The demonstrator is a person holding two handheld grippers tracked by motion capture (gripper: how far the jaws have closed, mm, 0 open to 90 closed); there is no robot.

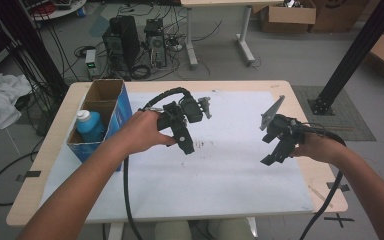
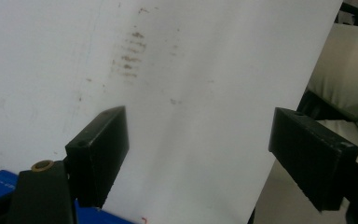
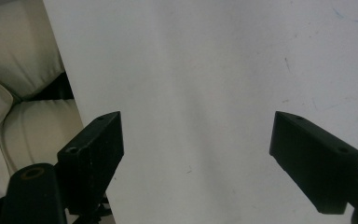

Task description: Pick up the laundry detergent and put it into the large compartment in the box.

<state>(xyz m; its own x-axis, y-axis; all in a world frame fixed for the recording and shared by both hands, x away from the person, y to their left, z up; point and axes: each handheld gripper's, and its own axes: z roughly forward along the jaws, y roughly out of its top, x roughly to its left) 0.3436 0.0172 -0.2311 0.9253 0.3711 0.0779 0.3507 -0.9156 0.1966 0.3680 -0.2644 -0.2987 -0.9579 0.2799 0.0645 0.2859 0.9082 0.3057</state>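
A workshop floor with computer towers, cables and cardboard boxes lies behind a light wooden surface (image 1: 40,165) covered by a white sheet (image 1: 220,170), which carries faint brown smudges near its middle

Left of frame, high view: a blue cardboard box (image 1: 111,117) stands at the surface's left edge, open-topped and split into compartments. A blue bottle with a white cap (image 1: 88,125) stands upright in the near compartment; the far compartment appears empty. The box's long axis runs from the near edge toward the far edge of the surface.

Centre-left: the left gripper (image 1: 186,146) hangs above the sheet, just right of the box, with its jaws pointing down and toward the person. In the left gripper view the jaws stand wide apart with only the white sheet between them, and a corner of the blue box shows at the lower left of the frame. Nothing is held.

Right of frame: the right gripper (image 1: 275,156) hangs over the right part of the sheet, well apart from the box. In the right gripper view its jaws are spread wide and empty.

Judgement: the bottle lies to the left of both grippers and the left gripper is clearly the nearer. A grasp of the bottle would call for that gripper to travel left over the box wall and descend along the bottle's upright axis
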